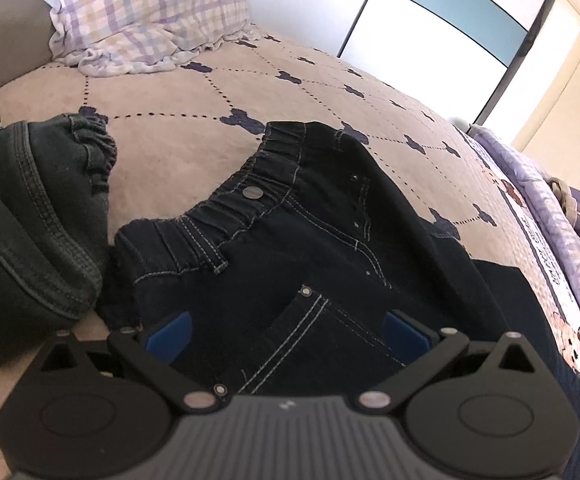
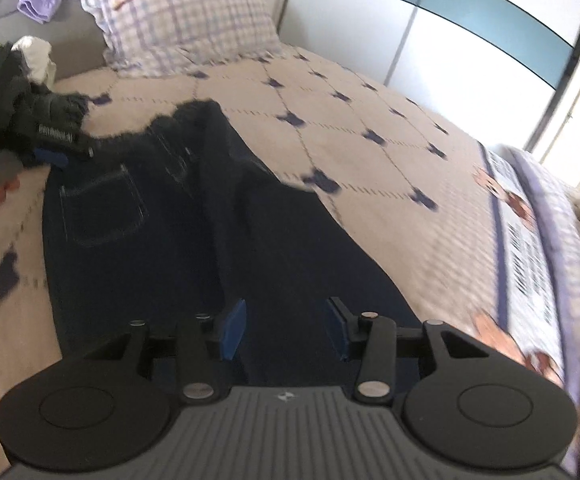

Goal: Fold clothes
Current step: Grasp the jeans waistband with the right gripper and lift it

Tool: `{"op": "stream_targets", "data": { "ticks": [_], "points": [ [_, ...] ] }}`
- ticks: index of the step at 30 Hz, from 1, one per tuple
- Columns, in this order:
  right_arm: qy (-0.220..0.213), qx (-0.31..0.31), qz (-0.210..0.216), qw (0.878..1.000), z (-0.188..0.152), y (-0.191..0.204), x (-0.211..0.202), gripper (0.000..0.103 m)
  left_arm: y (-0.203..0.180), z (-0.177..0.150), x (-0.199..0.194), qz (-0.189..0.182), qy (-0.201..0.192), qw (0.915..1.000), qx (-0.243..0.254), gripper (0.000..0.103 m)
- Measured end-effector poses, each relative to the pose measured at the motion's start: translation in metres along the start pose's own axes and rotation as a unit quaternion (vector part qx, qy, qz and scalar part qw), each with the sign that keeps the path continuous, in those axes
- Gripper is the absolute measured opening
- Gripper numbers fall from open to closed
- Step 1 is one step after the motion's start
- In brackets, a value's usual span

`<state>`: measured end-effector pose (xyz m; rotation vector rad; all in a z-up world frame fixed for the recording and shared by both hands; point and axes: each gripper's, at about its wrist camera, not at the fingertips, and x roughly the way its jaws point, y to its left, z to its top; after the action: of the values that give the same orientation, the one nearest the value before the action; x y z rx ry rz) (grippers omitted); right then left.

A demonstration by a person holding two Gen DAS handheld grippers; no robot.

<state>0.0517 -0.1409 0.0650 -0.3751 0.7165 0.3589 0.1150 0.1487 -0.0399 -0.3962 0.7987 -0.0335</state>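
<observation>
Mid-fold on the dark jeans [image 1: 330, 240], which lie on the bed [image 1: 161, 128], waistband toward the pillow, legs running back toward the person. At left a second grey denim piece [image 1: 29, 220] sits bunched just beside them. Left gripper [image 1: 285, 330] hovers over the back pocket, fingers wide apart, nothing pinched. Right gripper [image 2: 285, 330] is over the leg area, fingers parted with a gap, no fabric between; view is blurred. Looks like one fold is laid; next move likely needs both grippers to pinch the leg end and carry it toward the waistband. Surface: beige quilted bedspread with dark motifs. Checked pillow [image 1: 145, 8] at head, wardrobe doors [image 1: 430, 20] behind, door [image 1: 562, 92] at right.
</observation>
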Motion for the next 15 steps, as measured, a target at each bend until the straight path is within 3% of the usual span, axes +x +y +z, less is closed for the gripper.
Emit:
{"op": "stream_targets", "data": {
  "ticks": [8, 15],
  "points": [
    [-0.035, -0.013, 0.039, 0.999, 0.064, 0.04, 0.065, 0.046, 0.009, 0.005, 0.003, -0.017, 0.004, 0.9995, -0.027, 0.103],
    [-0.03, -0.018, 0.047, 0.998, 0.088, 0.06, 0.115, 0.046, 0.018, 0.009, 0.006, -0.025, 0.011, 0.9985, -0.047, 0.103]
  ]
}}
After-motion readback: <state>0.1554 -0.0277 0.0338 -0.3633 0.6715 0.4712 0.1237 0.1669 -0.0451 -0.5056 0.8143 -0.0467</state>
